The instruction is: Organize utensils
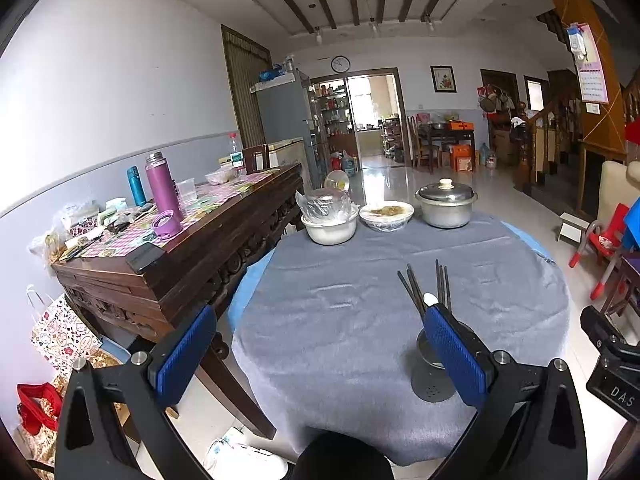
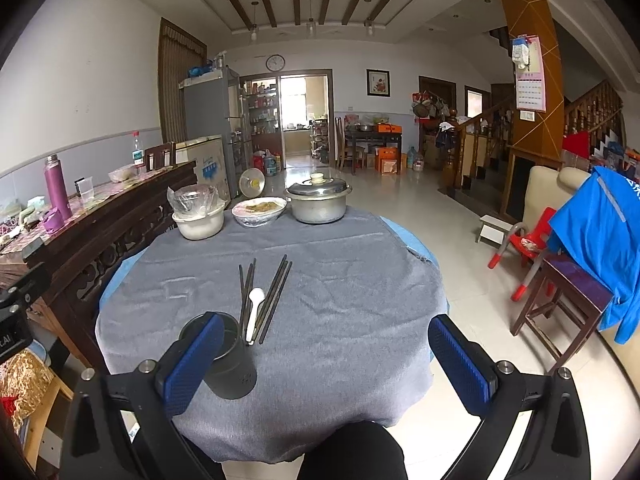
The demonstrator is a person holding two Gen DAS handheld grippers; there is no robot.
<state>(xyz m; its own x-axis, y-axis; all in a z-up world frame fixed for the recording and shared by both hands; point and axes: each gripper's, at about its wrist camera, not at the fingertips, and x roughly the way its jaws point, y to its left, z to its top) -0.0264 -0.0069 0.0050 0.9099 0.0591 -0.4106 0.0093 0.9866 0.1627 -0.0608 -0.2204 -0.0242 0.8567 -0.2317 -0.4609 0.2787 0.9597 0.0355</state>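
Note:
Several dark chopsticks (image 2: 262,300) and a white spoon (image 2: 254,310) lie on the grey tablecloth (image 2: 340,300) of a round table. A dark utensil holder (image 2: 234,364) stands near the front edge, just in front of them. My right gripper (image 2: 324,364) is open and empty above the front of the table, its left finger (image 2: 192,364) in front of the holder. My left gripper (image 1: 320,360) is open and empty, left of the holder (image 1: 430,372); its right finger (image 1: 456,356) partly hides the holder, chopsticks (image 1: 426,286) and spoon (image 1: 431,300).
At the table's far edge stand a white bowl with a plastic-wrapped dish (image 2: 198,216), a covered plate of food (image 2: 259,210) and a lidded metal pot (image 2: 318,200). A cluttered dark wooden sideboard (image 1: 192,248) stands to the left. Chairs (image 2: 560,280) stand to the right.

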